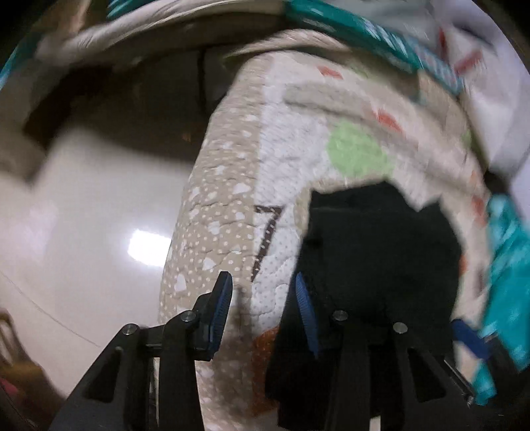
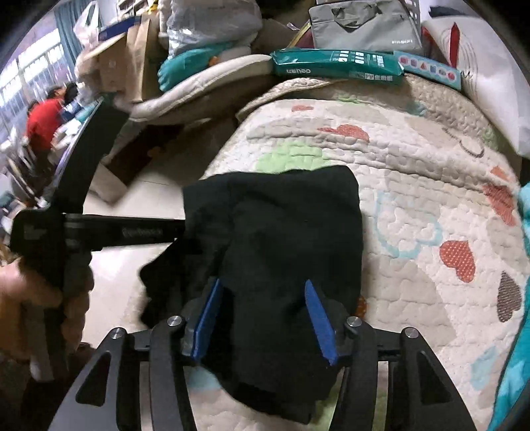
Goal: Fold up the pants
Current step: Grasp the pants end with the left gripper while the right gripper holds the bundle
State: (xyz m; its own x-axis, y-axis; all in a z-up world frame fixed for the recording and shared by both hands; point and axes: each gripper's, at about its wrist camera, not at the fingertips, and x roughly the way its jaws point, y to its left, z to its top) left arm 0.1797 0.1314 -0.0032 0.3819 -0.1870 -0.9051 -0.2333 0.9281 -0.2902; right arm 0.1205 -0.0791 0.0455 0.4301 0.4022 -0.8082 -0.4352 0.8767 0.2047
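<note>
The black pants (image 2: 285,238) lie bunched on a patterned quilt (image 2: 414,185) near its left edge. My right gripper (image 2: 263,285) is open, its blue fingers straddling the near part of the pants. My left gripper (image 1: 261,281) is open over the quilt's (image 1: 232,205) edge, with the pants (image 1: 374,258) just to its right. In the right wrist view the left gripper's black body (image 2: 99,232) reaches in from the left and meets the pants' left edge; its fingertips are hidden there. The left wrist view is motion-blurred.
The quilt's left edge drops to a glossy pale floor (image 1: 82,232). Teal packets (image 2: 334,66), a grey bag (image 2: 364,26) and a white pillow (image 2: 480,76) sit at the far end. Cardboard boxes (image 2: 122,66) and people stand at far left.
</note>
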